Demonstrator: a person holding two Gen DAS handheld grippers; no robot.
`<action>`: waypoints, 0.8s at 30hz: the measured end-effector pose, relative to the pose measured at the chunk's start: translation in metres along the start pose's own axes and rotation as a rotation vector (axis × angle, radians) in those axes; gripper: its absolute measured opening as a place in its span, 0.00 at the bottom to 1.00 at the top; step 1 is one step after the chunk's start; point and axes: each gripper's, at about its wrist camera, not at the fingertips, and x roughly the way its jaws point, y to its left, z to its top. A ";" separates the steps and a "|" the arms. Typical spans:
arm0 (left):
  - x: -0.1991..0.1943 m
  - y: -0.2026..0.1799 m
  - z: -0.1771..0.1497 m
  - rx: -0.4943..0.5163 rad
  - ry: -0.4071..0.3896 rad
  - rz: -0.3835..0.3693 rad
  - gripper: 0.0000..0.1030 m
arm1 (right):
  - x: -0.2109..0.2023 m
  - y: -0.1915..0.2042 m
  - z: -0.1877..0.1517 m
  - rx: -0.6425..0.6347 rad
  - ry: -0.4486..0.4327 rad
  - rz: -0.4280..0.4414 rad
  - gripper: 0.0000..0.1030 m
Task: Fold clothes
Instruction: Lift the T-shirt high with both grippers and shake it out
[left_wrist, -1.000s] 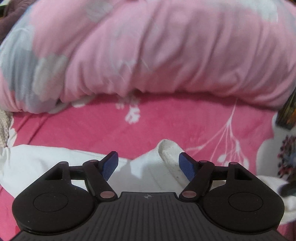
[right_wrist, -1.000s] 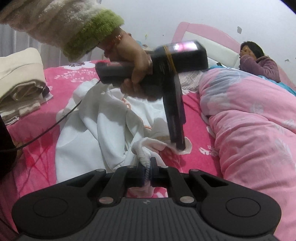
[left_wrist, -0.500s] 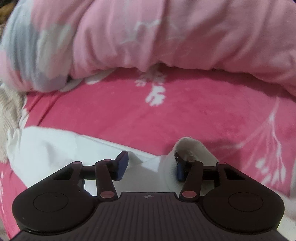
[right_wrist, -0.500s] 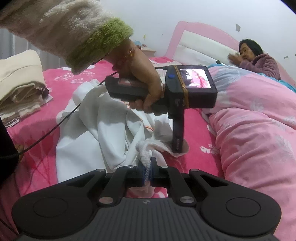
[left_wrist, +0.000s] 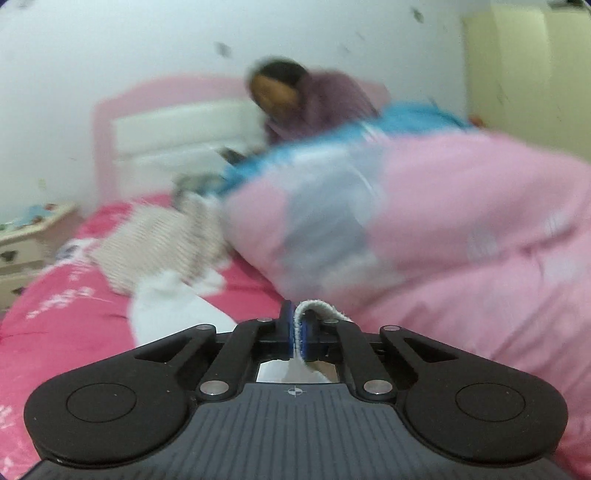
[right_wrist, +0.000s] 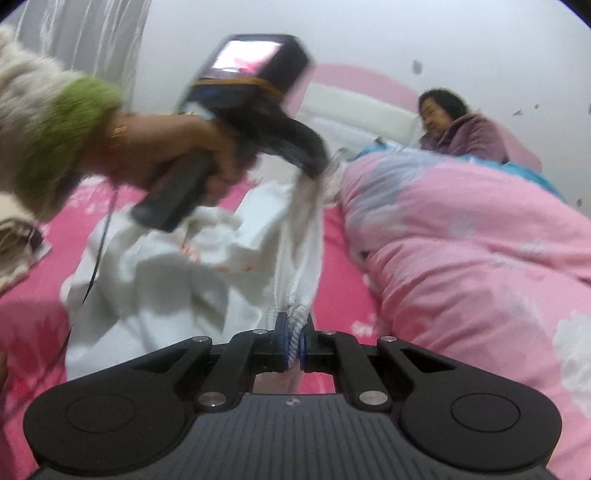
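A white garment (right_wrist: 155, 280) lies crumpled on the pink bed sheet (right_wrist: 33, 325). In the right wrist view my right gripper (right_wrist: 294, 339) is shut on its ribbed white hem (right_wrist: 297, 317), low above the bed. A hand in a cream and green sleeve (right_wrist: 74, 122) holds my left gripper (right_wrist: 314, 166) raised above the garment, and a strip of white cloth hangs from it down to my right gripper. In the blurred left wrist view my left gripper (left_wrist: 295, 334) is shut on a white ribbed cuff (left_wrist: 317, 308); more of the garment (left_wrist: 166, 310) trails to the left below.
A bulky pink quilt (right_wrist: 480, 258) fills the right side of the bed. A person (right_wrist: 461, 129) in purple sits at the pink headboard (left_wrist: 166, 140). Folded cream clothes (right_wrist: 14, 251) lie at the far left. A striped cloth (left_wrist: 159, 243) and a nightstand (left_wrist: 26, 236) are further back.
My left gripper closed on the white cuff, then rose and rolled, pulling the cloth up taut from my right gripper. My right gripper kept its grip and place.
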 end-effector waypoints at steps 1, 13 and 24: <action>-0.009 0.007 0.003 -0.016 -0.031 0.019 0.03 | 0.000 0.001 0.004 -0.010 -0.019 -0.019 0.06; -0.101 0.070 0.089 -0.184 -0.390 0.170 0.02 | -0.009 -0.021 0.109 -0.135 -0.372 -0.281 0.05; -0.189 0.101 0.151 -0.279 -0.664 0.206 0.01 | -0.083 -0.031 0.233 -0.249 -0.722 -0.378 0.05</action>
